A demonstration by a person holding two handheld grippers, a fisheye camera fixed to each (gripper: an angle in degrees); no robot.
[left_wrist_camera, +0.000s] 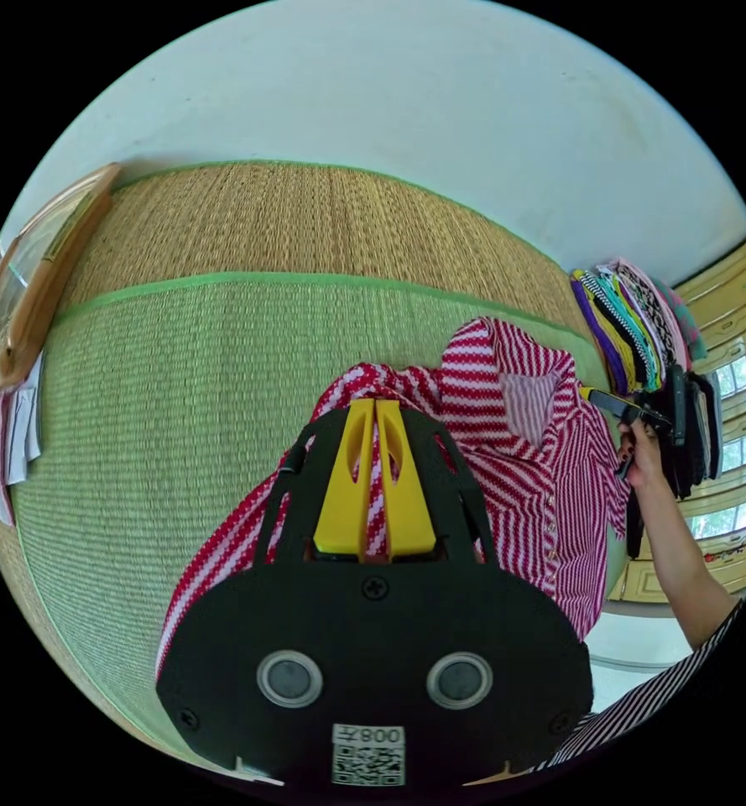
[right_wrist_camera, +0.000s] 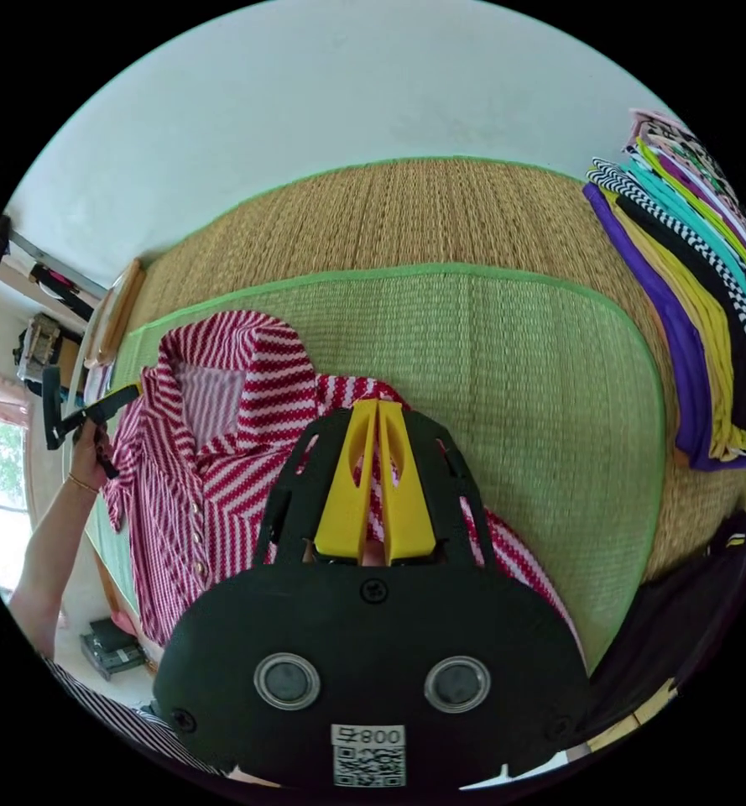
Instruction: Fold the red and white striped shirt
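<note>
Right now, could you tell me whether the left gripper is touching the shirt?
Touching. In the left gripper view, the left gripper has its yellow jaws closed together on a fold of the shirt, with striped cloth pinched in the slit between them.

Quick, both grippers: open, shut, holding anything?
Left gripper: shut on the striped shirt.
Right gripper: shut on the same shirt.
</note>
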